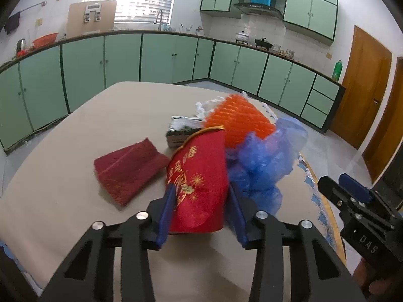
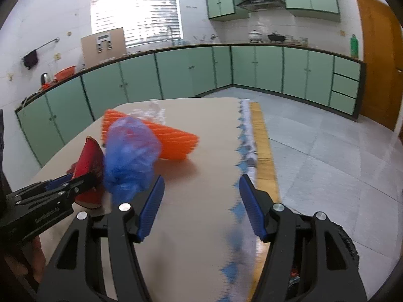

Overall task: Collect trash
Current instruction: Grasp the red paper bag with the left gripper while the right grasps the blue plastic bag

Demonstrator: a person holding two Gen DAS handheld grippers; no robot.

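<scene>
Left wrist view:
- Left tool (image 1: 201, 201): fingers part-closed w/ a red packet (image 1: 199, 186) (gold print) gripped between the blue pads; packet stands up, top edge leaning away from tool.
- Blue plastic bag (image 1: 262, 166): crumpled, just right of the packet, touching right pad.
- Orange foam net (image 1: 239, 123): ahead of tool, behind packet & bag; white foam bits (image 1: 204, 108) at its far left edge.
- Small carton (image 1: 180, 132): ahead, left of the net, partly hidden by the packet.
- Dark red cloth (image 1: 128, 168): folded, flat on the worktop (image 1: 75, 151), ahead-left of tool, near packet.
- Right tool (image 1: 352, 196): at right edge, pointing left toward the bag; gap not clear from here.

Right wrist view:
- Right tool (image 2: 201, 201): fingers wide apart, nothing between them; only bare worktop (image 2: 201, 151) under the gap.
- Blue plastic bag (image 2: 131, 156): ahead-left, just beside left pad; touching or not, can't tell (blur).
- Orange foam net (image 2: 173, 138): ahead, behind bag.
- Red packet (image 2: 88, 161): far left, held in left tool (image 2: 73, 183).
- Patterned cloth edge (image 2: 246, 146), blue/white, runs along worktop's right side, past right pad.
</scene>
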